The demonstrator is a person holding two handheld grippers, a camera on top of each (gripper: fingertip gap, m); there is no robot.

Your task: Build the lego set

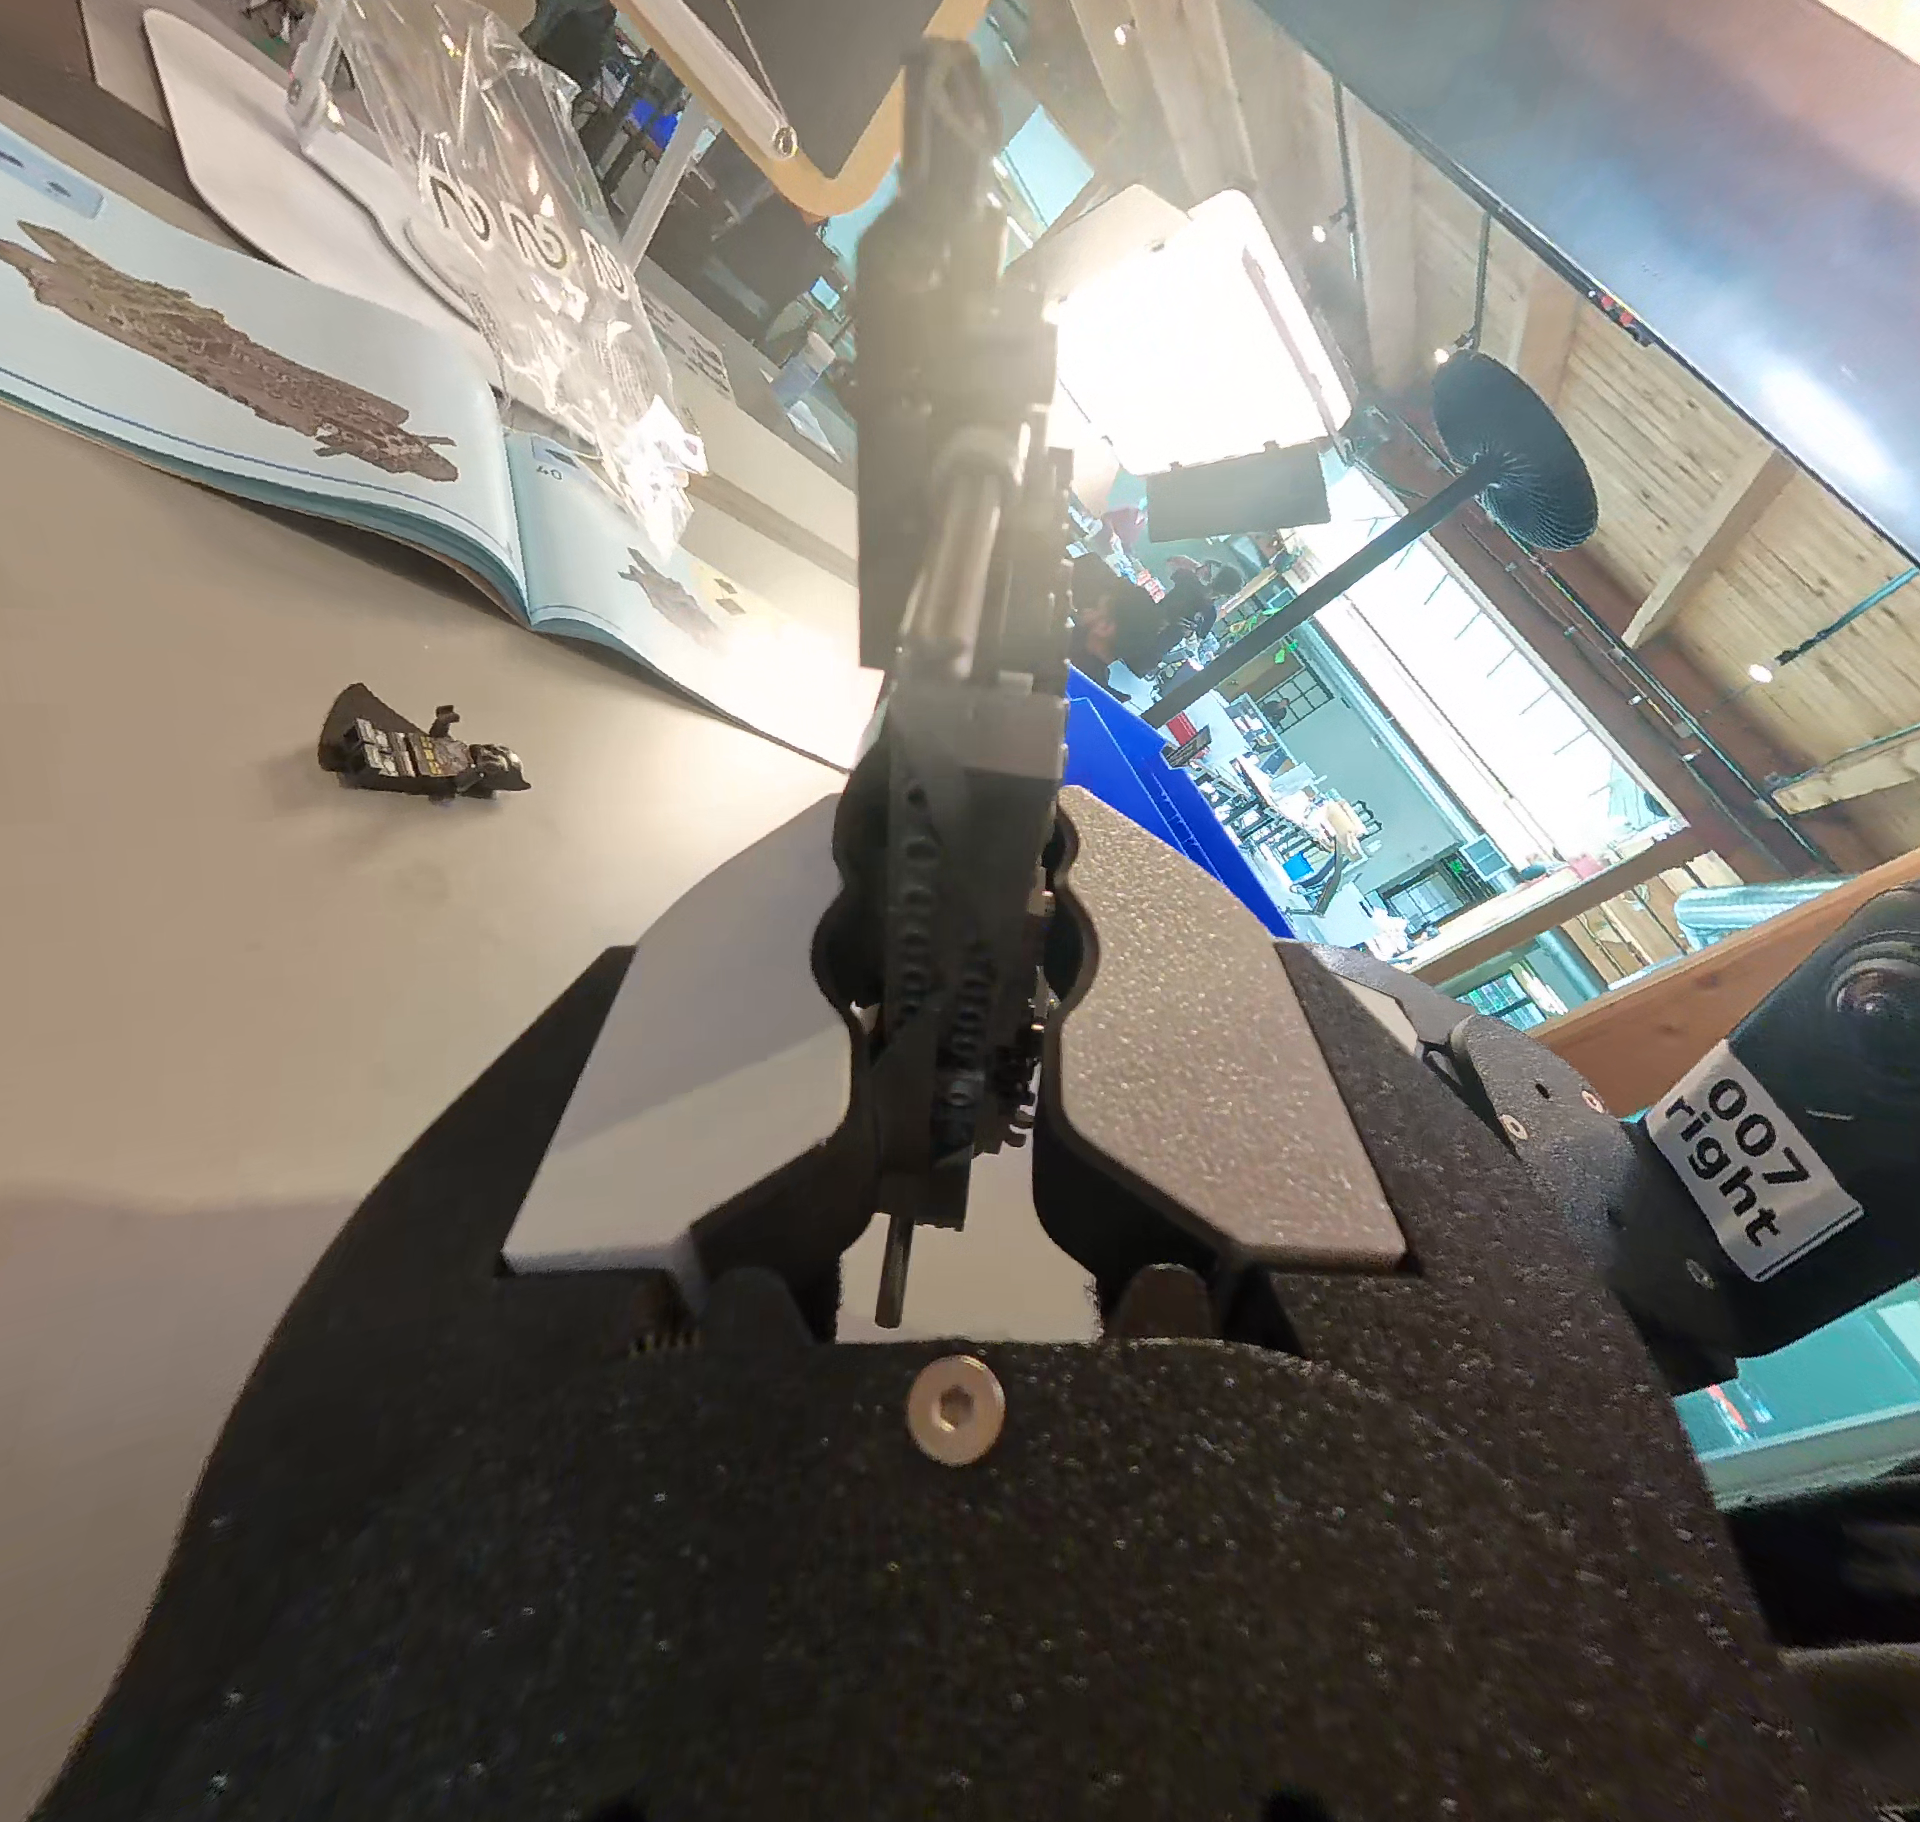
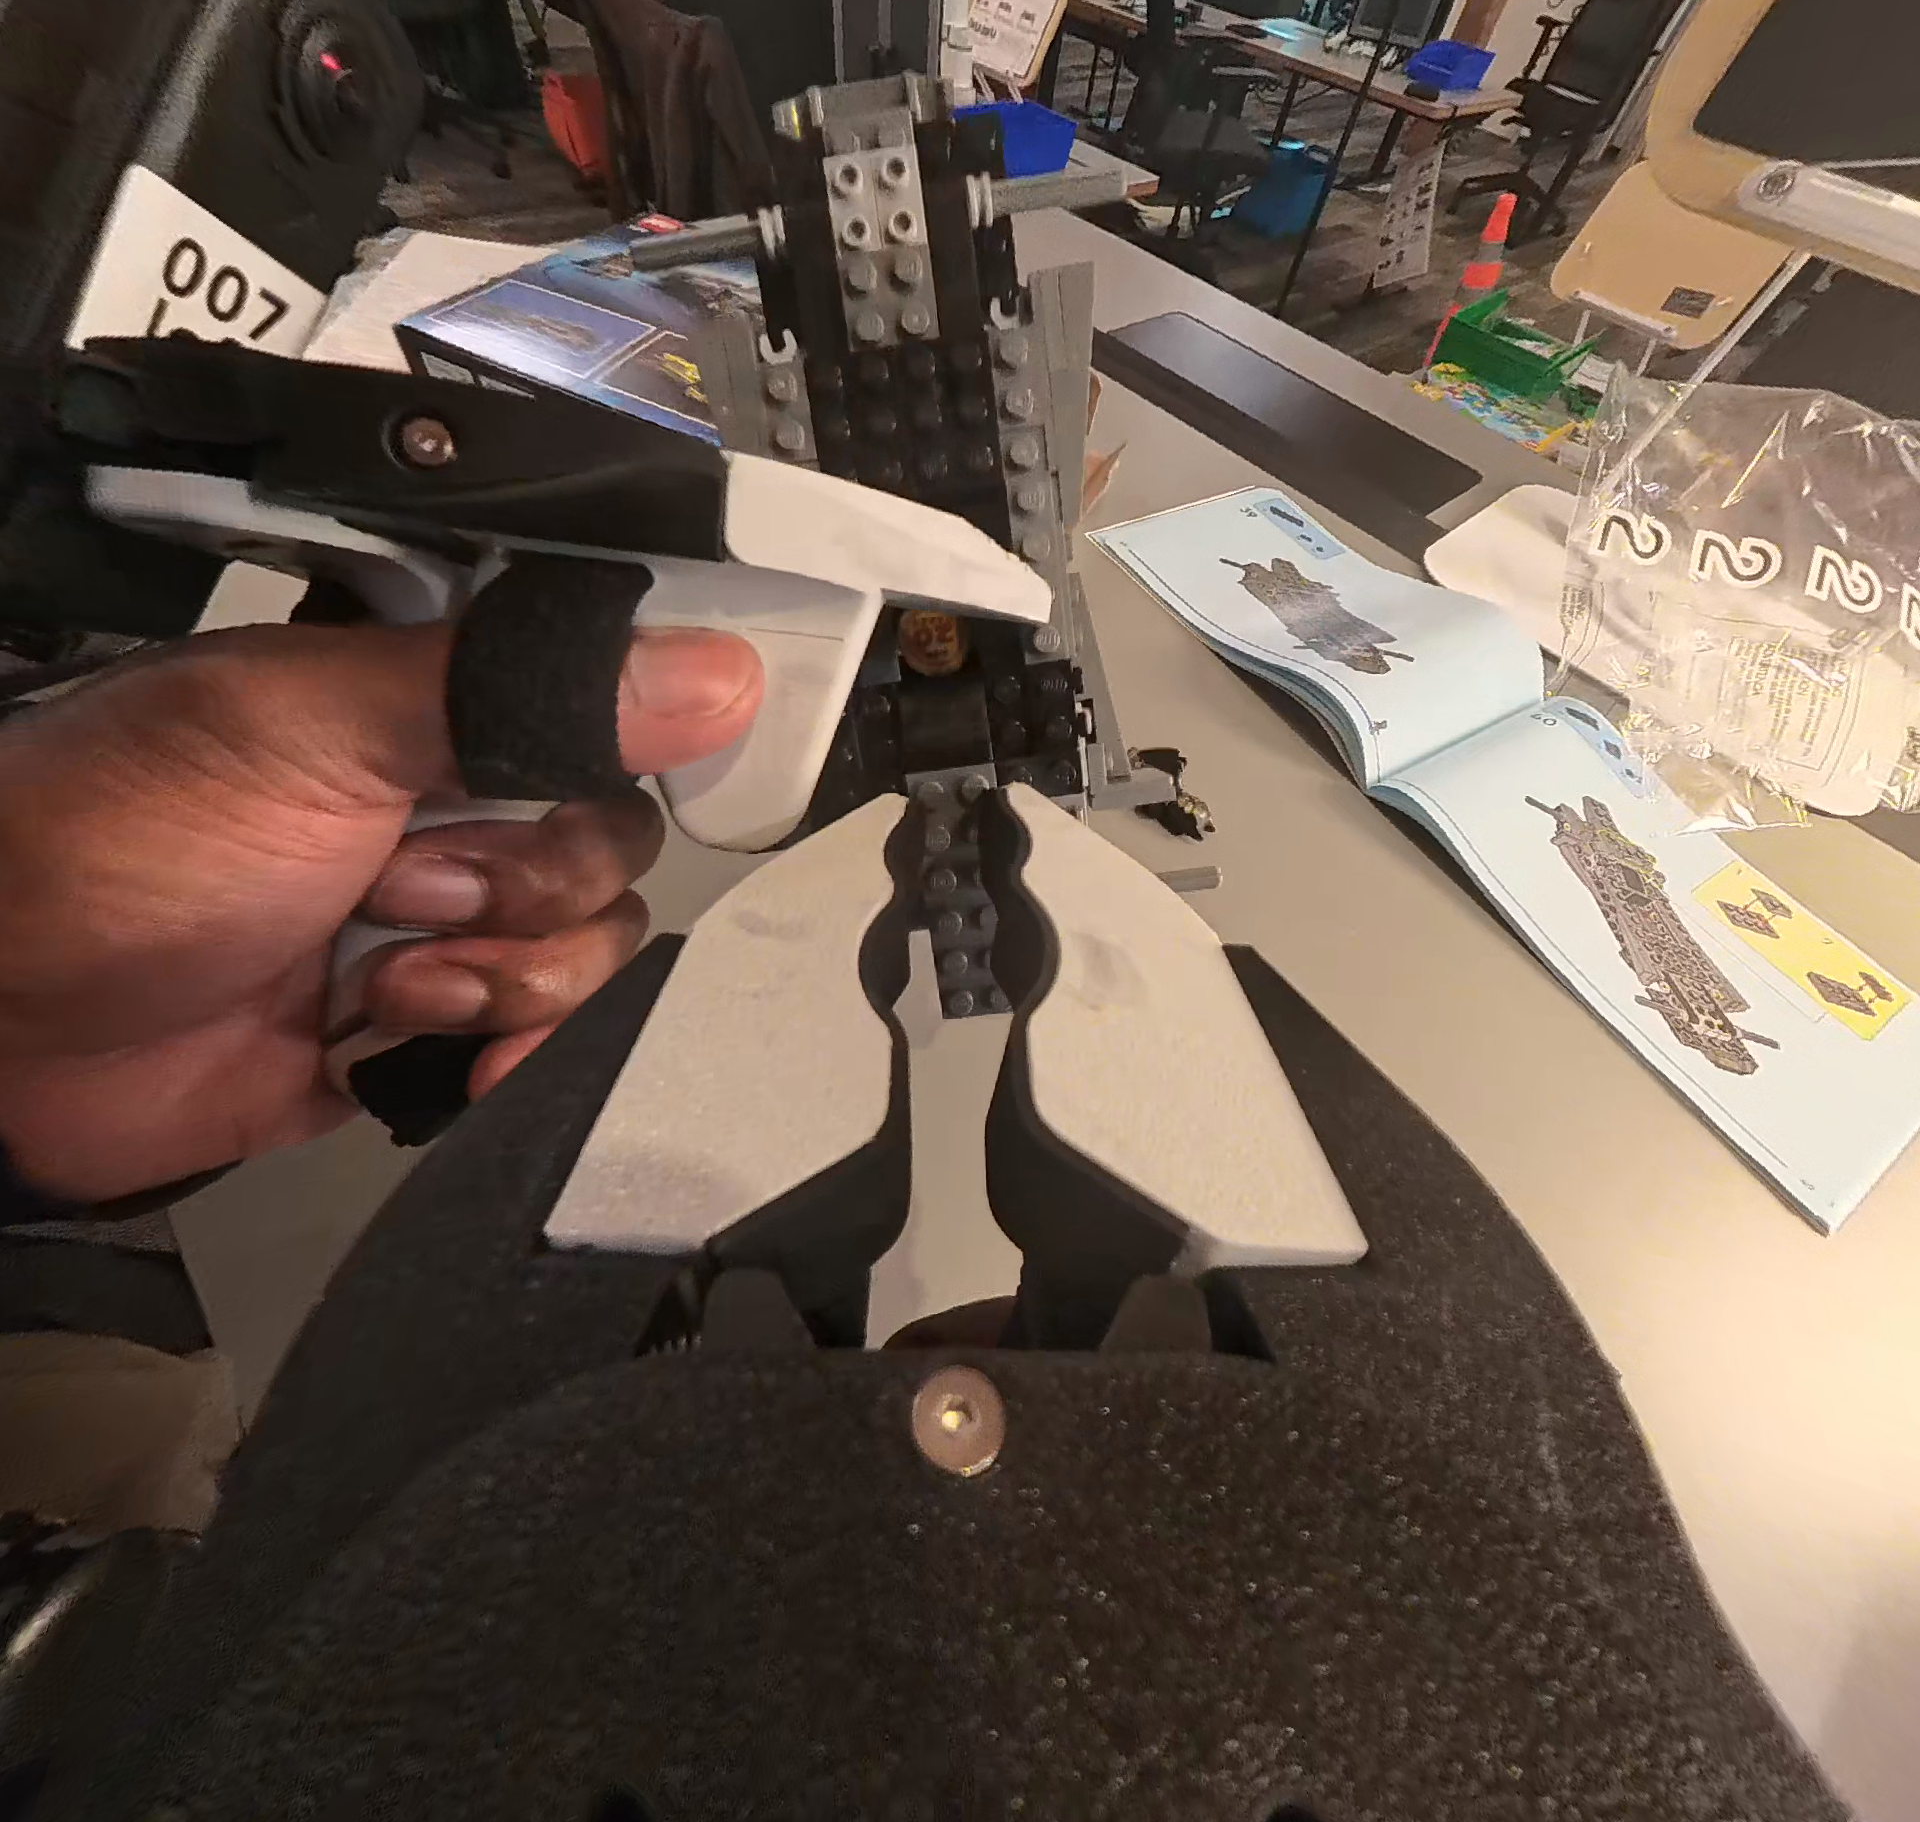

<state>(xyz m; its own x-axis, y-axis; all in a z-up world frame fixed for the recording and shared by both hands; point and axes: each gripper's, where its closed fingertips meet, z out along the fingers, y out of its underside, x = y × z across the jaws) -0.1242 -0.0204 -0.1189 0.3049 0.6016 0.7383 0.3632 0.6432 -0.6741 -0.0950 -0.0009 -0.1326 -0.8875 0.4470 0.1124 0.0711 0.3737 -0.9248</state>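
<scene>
A black and grey brick model (image 2: 914,401) stands upright off the bench (image 2: 1351,993), gripped by both claws at once. The right claw (image 2: 951,837) is nearly closed on a narrow grey studded strip at the model's lower end, its pads pressing the strip from both sides. The left claw (image 1: 951,868) is partly open around the model's thicker body, which fills the space between its fingers; in the right wrist view it comes in from the left, held by a hand (image 2: 312,837). Just past the right claw's tip, a small dark toy figure (image 1: 416,749) lies on the bench. Farther to that claw's right lies an open instruction booklet (image 2: 1507,785), with a crumpled clear plastic bag (image 2: 1766,577) beyond it. Behind the model sits a dark blue box (image 2: 582,318).
</scene>
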